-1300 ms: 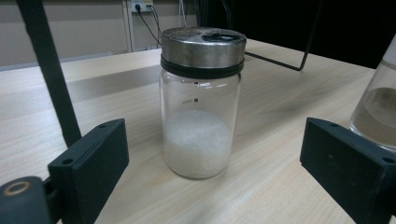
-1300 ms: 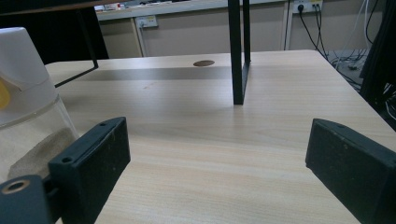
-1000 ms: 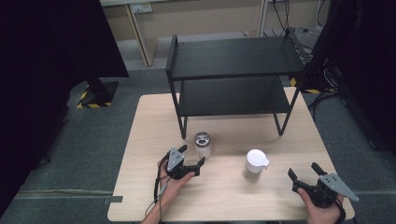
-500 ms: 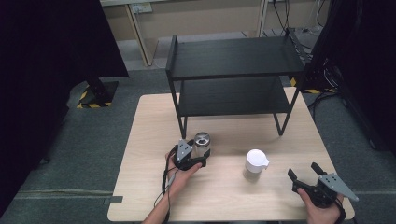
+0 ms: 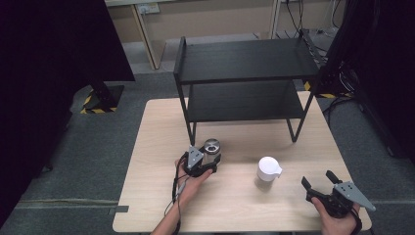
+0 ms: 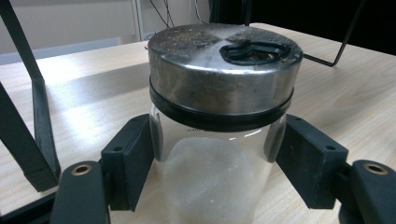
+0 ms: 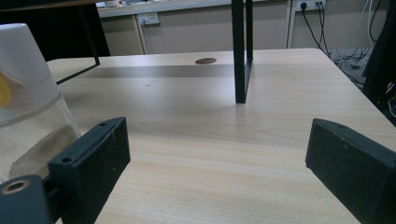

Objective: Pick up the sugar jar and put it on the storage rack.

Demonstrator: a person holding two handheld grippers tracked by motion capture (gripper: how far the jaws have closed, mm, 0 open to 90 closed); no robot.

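A glass shaker jar (image 5: 212, 148) with a steel lid stands on the table in front of the shelf's left leg; white grains fill its lower half (image 6: 215, 154). My left gripper (image 5: 208, 161) has just been closing and its pads (image 6: 128, 163) now press on the jar's glass sides. A second jar (image 5: 268, 171) with a white cap stands to the right, seen at the left edge (image 7: 23, 107) of the right gripper view. My right gripper (image 5: 318, 183) rests near the table's front right corner, jaws wide apart with nothing between them (image 7: 215, 158).
A black two-tier metal shelf (image 5: 244, 73) occupies the back of the wooden table (image 5: 156, 132). One of its legs (image 7: 240, 51) stands ahead of the right gripper. Grey carpet surrounds the table; cables lie at the back right.
My left gripper moved forward to the steel-lidded jar and its jaws closed around it. The right gripper and the white-capped jar stayed put.
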